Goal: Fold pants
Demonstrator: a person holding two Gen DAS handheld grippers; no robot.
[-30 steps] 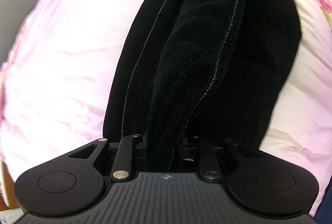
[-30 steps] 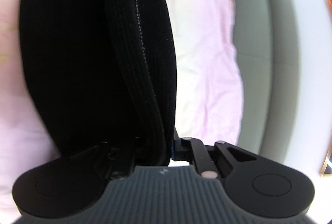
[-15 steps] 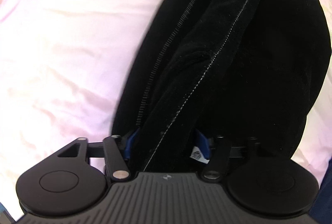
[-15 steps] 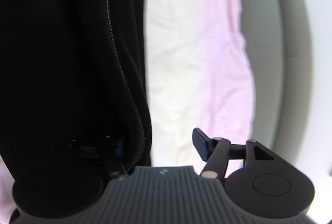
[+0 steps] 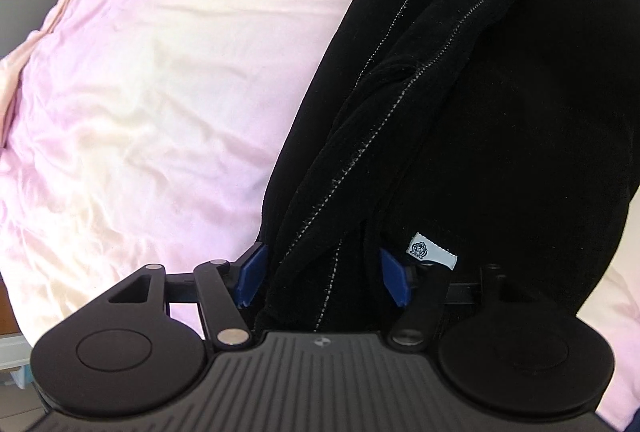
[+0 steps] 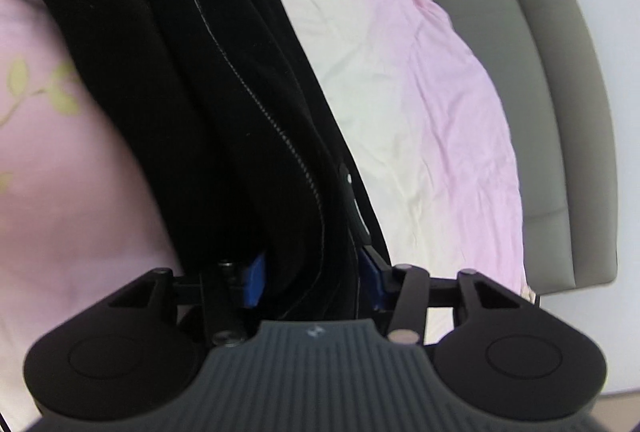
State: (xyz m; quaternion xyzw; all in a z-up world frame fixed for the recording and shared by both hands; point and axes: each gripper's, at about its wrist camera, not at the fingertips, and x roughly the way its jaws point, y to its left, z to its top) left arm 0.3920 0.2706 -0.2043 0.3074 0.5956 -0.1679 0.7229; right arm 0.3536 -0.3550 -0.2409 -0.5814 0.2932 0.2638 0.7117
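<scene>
1. Two grippers, both now apart. Left gripper [image 5: 322, 274] blue pads [image 5: 252, 274] were pinched on cloth a second ago; now spread wide, with the black pants [image 5: 460, 120] bunched loosely between them.
2. Right gripper [image 6: 312, 278] went the same way: clamped a second ago, now parted, cloth lying between the pads [image 6: 254, 280], not squeezed.
3. Pants lie in a dark heap on the pink bedsheet [image 5: 160, 92], running away from both grippers across it; small label [image 5: 432, 252] shows by the left gripper's right pad.
4. Grey headboard [image 6: 556, 112] sits beyond the bedsheet's edge, right-wrist view.
5. Meaning, my guess: a fold was just laid down and released; next is backing out, then regrasping.
</scene>
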